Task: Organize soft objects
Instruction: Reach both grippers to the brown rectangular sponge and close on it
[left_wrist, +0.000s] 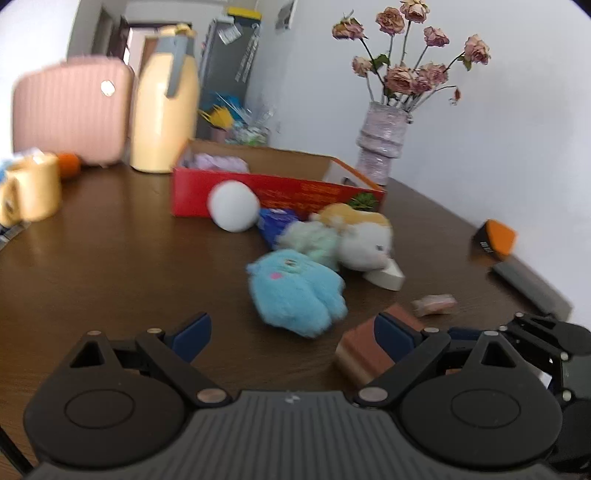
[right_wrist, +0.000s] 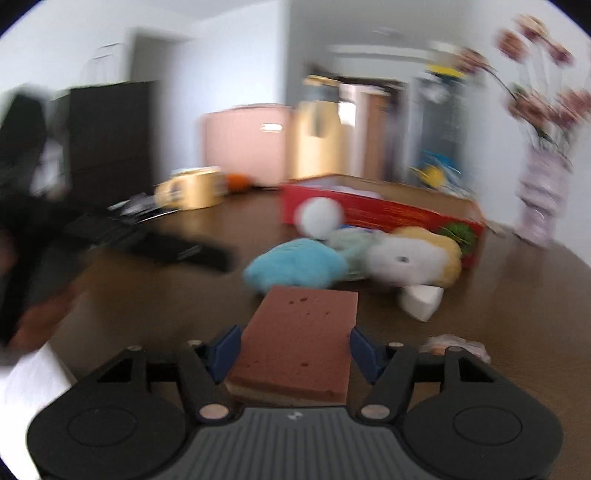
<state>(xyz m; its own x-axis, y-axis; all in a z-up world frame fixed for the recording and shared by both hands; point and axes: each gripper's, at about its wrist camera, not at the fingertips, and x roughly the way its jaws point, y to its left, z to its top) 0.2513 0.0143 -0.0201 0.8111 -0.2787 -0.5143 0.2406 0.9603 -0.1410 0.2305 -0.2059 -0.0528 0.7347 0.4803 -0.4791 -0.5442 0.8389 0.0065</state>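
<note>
Right wrist view: our right gripper (right_wrist: 293, 350) clasped the brown sponge (right_wrist: 299, 339) by its long sides; light, squashy, so we judged mid-length best. Left gripper (left_wrist: 291, 332) gaped before the blue plush (left_wrist: 295, 295), red box (left_wrist: 277, 192) beyond.

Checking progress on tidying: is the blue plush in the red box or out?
Out: the blue plush lies on the table in front of the red box.

Both wrist views sit low over table (left_wrist: 110, 258), facing red box (left_wrist: 277, 195); shared: blue plush (right_wrist: 295, 264) mid-frame.
</note>
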